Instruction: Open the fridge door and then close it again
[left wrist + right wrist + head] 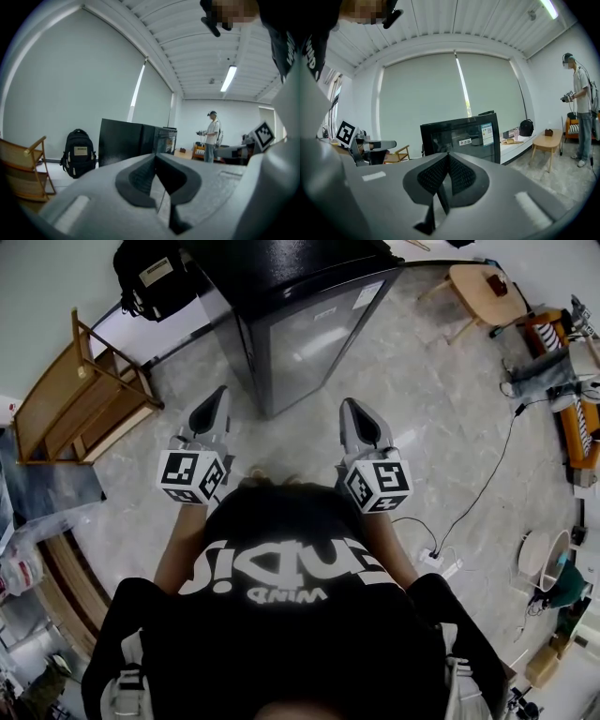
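The small black fridge [309,329] stands on the floor ahead of me, its glass door closed, with a label near the door's top corner. My left gripper [215,397] and right gripper [353,411] are held side by side short of the fridge, touching nothing. Both sets of jaws are shut and empty. In the left gripper view the pads meet at the left gripper [155,157] and the fridge [136,143] shows beyond from its side. The right gripper [449,157] points at the door of the fridge [461,138].
A black backpack [150,277] leans by the wall left of the fridge. A wooden chair [80,395] stands at the left and a low wooden table [487,292] at the back right. A cable and power strip [441,561] lie on the floor. Another person [581,108] stands at the right.
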